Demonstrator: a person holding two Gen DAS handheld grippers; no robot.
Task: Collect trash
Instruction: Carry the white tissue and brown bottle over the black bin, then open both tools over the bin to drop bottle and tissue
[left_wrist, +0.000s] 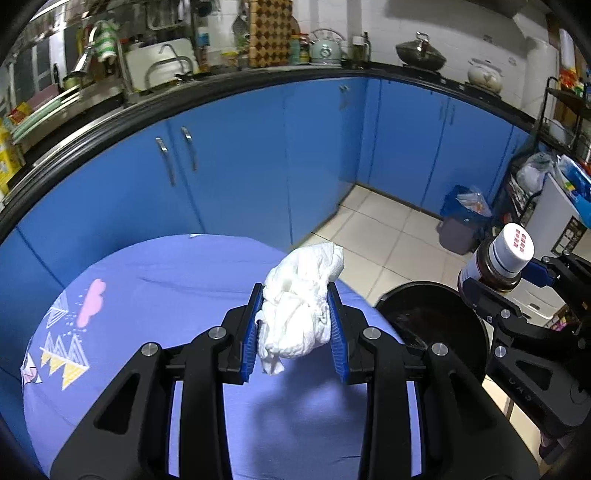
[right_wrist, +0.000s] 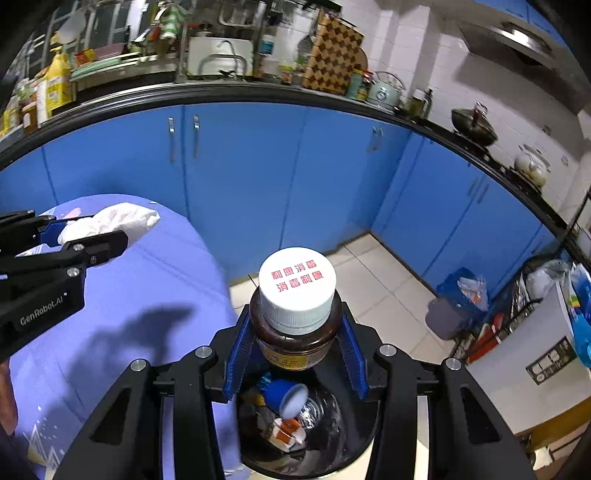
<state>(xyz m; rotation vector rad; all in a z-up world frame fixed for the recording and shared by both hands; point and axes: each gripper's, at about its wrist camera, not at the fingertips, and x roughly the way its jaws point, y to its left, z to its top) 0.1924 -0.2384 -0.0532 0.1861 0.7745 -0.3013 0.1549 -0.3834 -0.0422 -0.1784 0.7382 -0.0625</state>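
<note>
Currently mid-carry: left hand-held gripper is clamped on a soft, crumpled white tissue wad above the purple-clothed counter, not yet over the bin. Right hand-held gripper grips a smooth brown glass-look jar with a ribbed white cap, already hanging above the round black bin, which holds a blue cup and wrappers. Next move, I'd judge: open the right jaws to drop the jar, then swing the left over the rim and release.
</note>
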